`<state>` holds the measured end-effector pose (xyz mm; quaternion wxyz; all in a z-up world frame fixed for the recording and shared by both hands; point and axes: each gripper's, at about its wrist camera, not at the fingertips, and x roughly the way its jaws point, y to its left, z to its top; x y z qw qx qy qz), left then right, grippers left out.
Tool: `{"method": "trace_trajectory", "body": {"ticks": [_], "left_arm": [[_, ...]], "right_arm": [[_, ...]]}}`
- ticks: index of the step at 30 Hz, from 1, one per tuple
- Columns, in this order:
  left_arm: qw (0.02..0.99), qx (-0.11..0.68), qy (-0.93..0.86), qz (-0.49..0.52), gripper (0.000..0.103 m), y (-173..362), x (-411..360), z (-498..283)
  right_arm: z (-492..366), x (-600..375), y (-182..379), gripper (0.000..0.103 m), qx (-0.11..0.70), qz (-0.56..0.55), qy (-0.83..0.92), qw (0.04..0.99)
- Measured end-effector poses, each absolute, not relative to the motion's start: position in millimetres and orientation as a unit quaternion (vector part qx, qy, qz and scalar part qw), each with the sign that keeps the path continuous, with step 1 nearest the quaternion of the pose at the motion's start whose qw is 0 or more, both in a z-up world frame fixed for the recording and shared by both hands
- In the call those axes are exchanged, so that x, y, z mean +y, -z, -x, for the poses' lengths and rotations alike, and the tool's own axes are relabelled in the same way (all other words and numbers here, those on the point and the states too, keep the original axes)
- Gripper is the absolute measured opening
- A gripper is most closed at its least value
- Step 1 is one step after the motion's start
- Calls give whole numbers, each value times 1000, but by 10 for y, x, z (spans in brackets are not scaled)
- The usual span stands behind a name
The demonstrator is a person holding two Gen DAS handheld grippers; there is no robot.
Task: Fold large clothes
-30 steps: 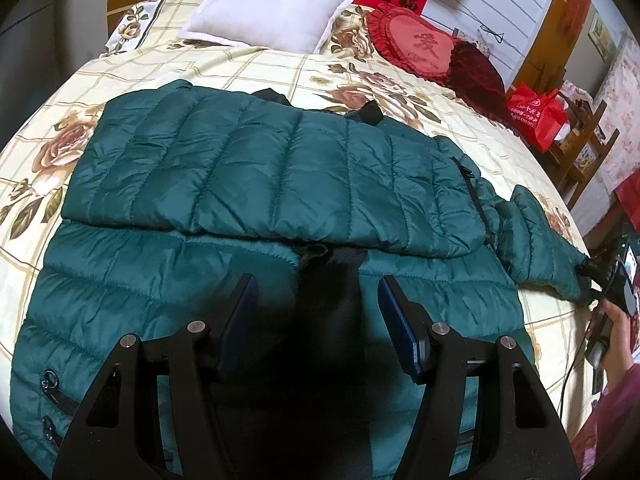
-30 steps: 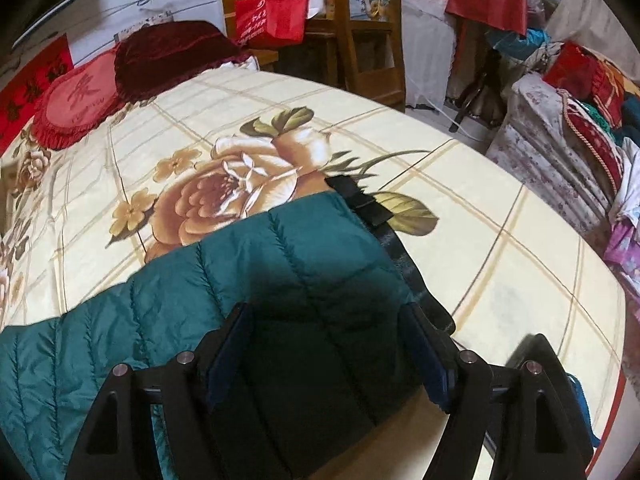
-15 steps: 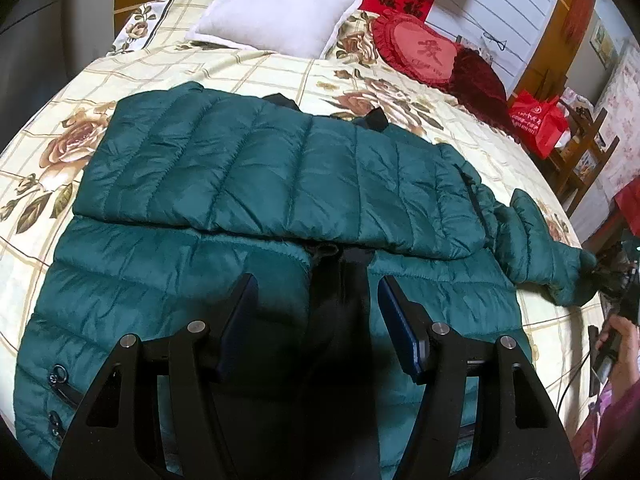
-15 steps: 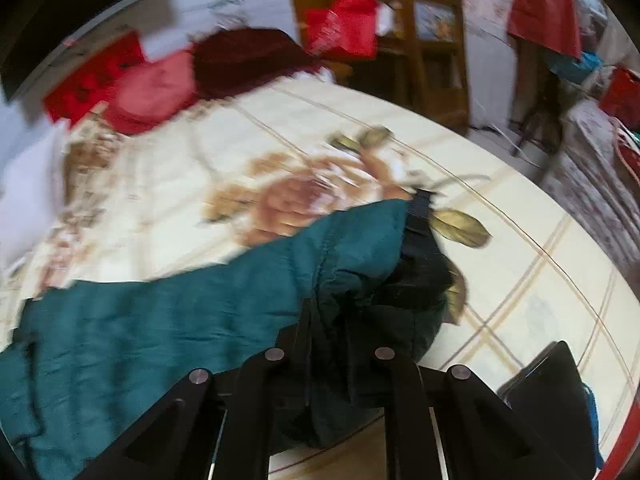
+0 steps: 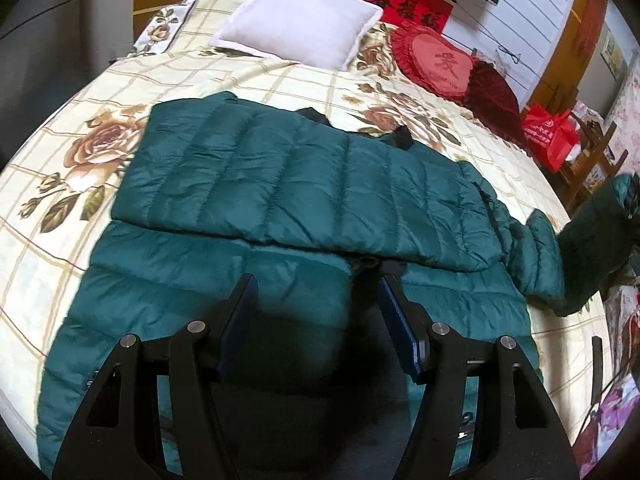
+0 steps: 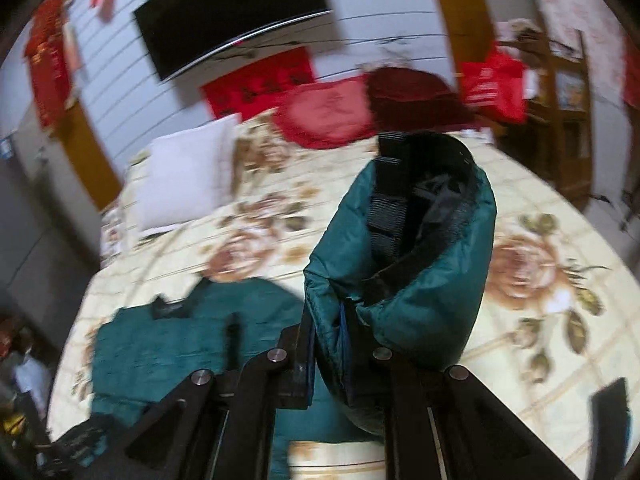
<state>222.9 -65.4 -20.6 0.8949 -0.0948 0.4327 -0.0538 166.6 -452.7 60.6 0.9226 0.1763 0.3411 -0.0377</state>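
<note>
A dark green quilted jacket (image 5: 304, 184) lies spread on the flowered bed (image 5: 72, 92), one sleeve folded flat across its chest. My left gripper (image 5: 316, 300) hangs open over the jacket's lower front, fingers apart and pressing on nothing. In the right wrist view, my right gripper (image 6: 340, 344) is shut on the other sleeve's cuff (image 6: 404, 264). The cuff stands up in the air, its black lining showing. The left wrist view shows this lifted sleeve (image 5: 588, 236) at the far right. The jacket's body (image 6: 192, 344) lies below and to the left of the right gripper.
At the head of the bed lie a white pillow (image 5: 300, 20), a red heart cushion (image 5: 436, 64) and a dark red cushion (image 5: 492, 96). A red bag (image 5: 548, 136) and wooden shelf (image 6: 560, 92) stand beside the bed. A black flat object (image 6: 612, 404) rests near the bed's corner.
The right gripper closed on the sleeve cuff, then lifted it off the bed and swung toward the jacket's body. The left gripper drew back slightly and stayed open.
</note>
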Motion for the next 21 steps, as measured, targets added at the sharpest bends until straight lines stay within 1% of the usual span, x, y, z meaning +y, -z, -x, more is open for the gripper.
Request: {"method": "trace_trajectory", "body": {"ticks": [5,7,12,14,18,20,21], "left_arm": [[897,430,40,99,62,191,-459,-2223],[897,428,35,101,62,190,-370,-2220],[897,427,20,112,62,214,-119,-2190],[897,426,17,119,62,234,-23,-2174],[895,427,12,126,62,278,118,-2162],[893,428,14,137,62,302,159,-2163],[892,429,15,143,62,316,171,-2165]], "right_arm": [[-1905,-3845,-632,9,355,-156,-23,922],[-2030,-3569,-632,3,361,-157,-58,918],[-2306,-2831,-586,3,369,-126,-105,915],[-2384,-2746,-537,3,382,-145,-125,904],[-2414,-2815,-417,3,400,-111,-73,907],[-2386,-2997,-362,7,411,-104,-49,904],[-2363,-3098,-298,20,416,-98,-31,903]]}}
